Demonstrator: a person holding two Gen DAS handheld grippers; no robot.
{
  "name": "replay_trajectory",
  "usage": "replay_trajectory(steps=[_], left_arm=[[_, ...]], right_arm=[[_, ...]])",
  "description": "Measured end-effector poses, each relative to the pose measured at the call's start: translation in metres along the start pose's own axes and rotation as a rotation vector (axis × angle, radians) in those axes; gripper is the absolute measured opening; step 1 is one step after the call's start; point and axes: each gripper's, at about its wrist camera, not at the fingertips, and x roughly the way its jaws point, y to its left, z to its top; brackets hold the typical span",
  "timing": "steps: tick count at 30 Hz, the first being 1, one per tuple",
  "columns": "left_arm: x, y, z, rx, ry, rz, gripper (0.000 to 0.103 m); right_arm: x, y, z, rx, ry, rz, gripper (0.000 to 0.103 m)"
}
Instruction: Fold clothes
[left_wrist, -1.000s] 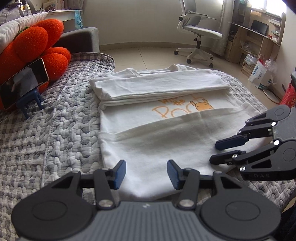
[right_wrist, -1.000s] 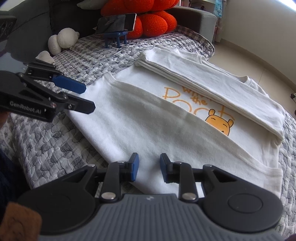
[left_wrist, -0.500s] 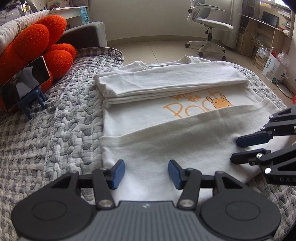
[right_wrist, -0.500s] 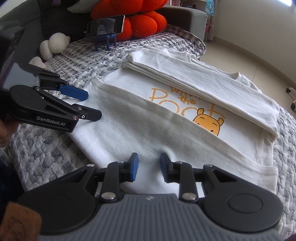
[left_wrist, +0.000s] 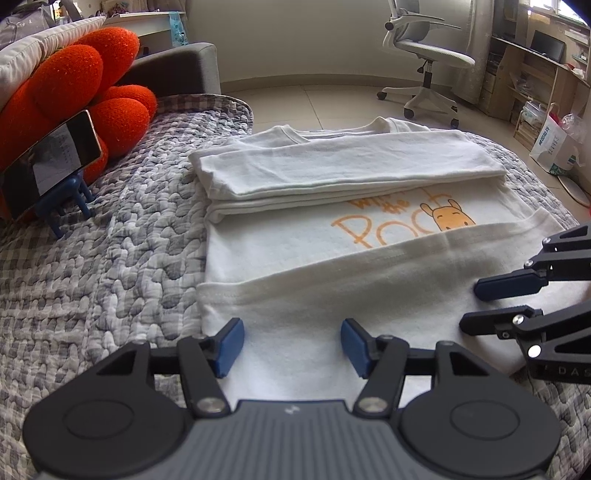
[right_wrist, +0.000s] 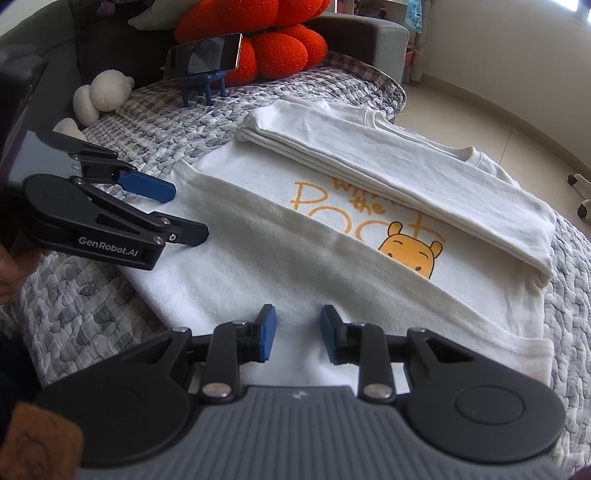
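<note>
The white T-shirt (left_wrist: 332, 254) lies flat on the bed, spread over a grey quilted bedspread (left_wrist: 122, 266), with its far long side already folded in as a thick band and its near side turned over so that a hem runs across the orange print of a bear and some lettering. It looks like light, limp cotton knit: it will sag and drape the instant it is lifted, won't hold a crease on its own, and the stacked layers could slide apart if pulled from one point only. Nothing about it is fragile, and the quilt's bumpy texture should keep it from skating around. The left tongs (left_wrist: 291, 345) hover low over the near edge of the cloth, their jaws opening, with only flat fabric showing beneath the gap and nothing pinched. The right tongs (right_wrist: 298, 339) sit further along the same near edge, parted by a narrower gap, also holding nothing as far as I can see. I'd judge the best hold to be on that near folded edge, one pair of tongs toward each end, pinching all the layers together so the fold comes up as one strip rather than peeling apart. A phone (right_wrist: 203, 55) on a small blue stand, propped by an orange plush cushion (right_wrist: 273, 44), is well clear of the work.
</note>
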Motion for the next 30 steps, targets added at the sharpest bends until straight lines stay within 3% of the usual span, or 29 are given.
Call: replay_trajectory(steps=[30], left_arm=[[0.009, 0.017, 0.011, -0.055, -0.011, -0.036, 0.066]], right_arm=[[0.006, -0.032, 0.008, 0.09, -0.03, -0.004, 0.034]])
